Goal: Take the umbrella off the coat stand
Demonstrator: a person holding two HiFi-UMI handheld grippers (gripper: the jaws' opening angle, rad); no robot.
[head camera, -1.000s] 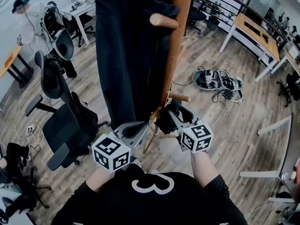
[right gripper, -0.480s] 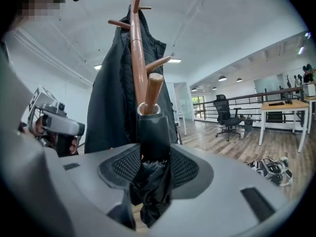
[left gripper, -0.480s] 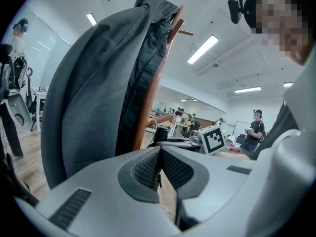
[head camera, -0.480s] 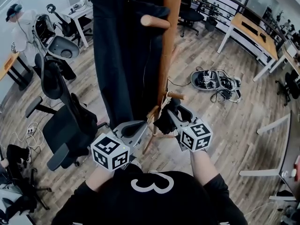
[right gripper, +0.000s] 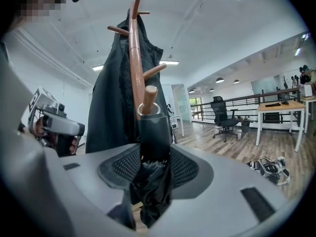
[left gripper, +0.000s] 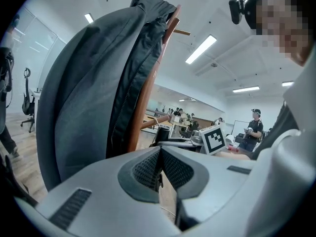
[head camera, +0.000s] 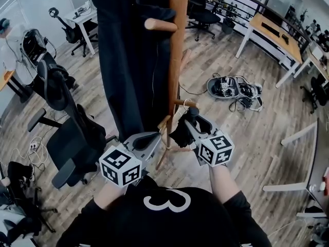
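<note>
A wooden coat stand [head camera: 176,60] rises in front of me, and a dark coat [head camera: 128,60] hangs on its left side. A black folded umbrella [head camera: 180,134] hangs by its loop from a short lower peg [head camera: 185,103]. My right gripper [head camera: 187,126] is shut on it. In the right gripper view the umbrella [right gripper: 152,132] stands between the jaws of the right gripper [right gripper: 151,168], with the peg [right gripper: 149,96] through its ring just above. My left gripper [head camera: 149,140] sits low beside the stand's left side, shut on nothing. In the left gripper view the left gripper [left gripper: 160,166] points at the coat [left gripper: 84,107].
A black office chair [head camera: 67,133] stands at my left, close to the coat. A heap of cables and gear [head camera: 235,89] lies on the wooden floor beyond the stand. Desks [head camera: 272,32] line the far right, and white table legs [head camera: 302,137] stand at the right.
Both grippers keep their places and their grip. The stand and coat have drifted a little left in the head view, and the person at the far left has slid out of sight.
</note>
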